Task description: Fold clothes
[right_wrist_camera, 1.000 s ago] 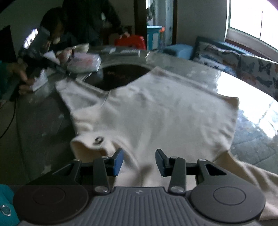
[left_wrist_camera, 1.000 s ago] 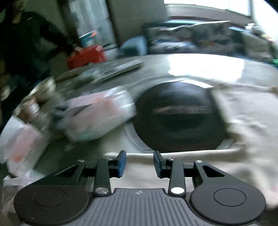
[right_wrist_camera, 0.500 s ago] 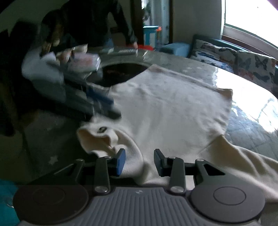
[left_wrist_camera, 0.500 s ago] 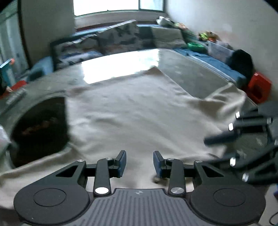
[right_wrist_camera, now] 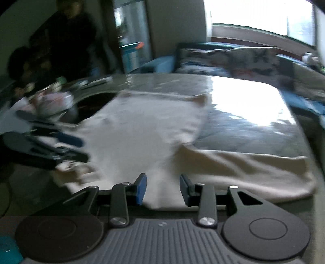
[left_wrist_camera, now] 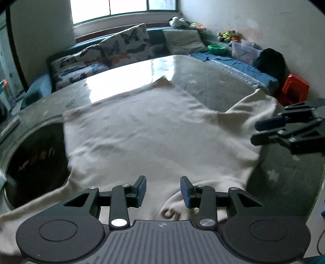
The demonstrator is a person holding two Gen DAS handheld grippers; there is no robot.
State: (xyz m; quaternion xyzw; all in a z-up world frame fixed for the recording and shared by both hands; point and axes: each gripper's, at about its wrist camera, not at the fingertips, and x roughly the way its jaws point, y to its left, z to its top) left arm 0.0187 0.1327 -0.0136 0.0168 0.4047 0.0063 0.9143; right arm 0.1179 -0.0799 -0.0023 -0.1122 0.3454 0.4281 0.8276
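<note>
A bright window (left_wrist_camera: 109, 12) lights the glossy table (left_wrist_camera: 126, 81); a butterfly-print sofa (left_wrist_camera: 113, 50) (blue-framed) lines the wall.

glossy grey worktop (left_wrist_camera: 205, 81), window glare on far side. cream garment (left_wrist_camera: 142, 130) spread flat on top, one edge overlapping dark round inset (left_wrist_camera: 34, 160). blurred packets (right_wrist_camera: 54, 101) at left edge.

Each wrist camera looked forward and downward along its own fingers, close above the near edge of the cream garment (left_wrist_camera: 154, 132). Both views shared the garment, the glossy table (right_wrist_camera: 243, 105) and the far window.
</note>
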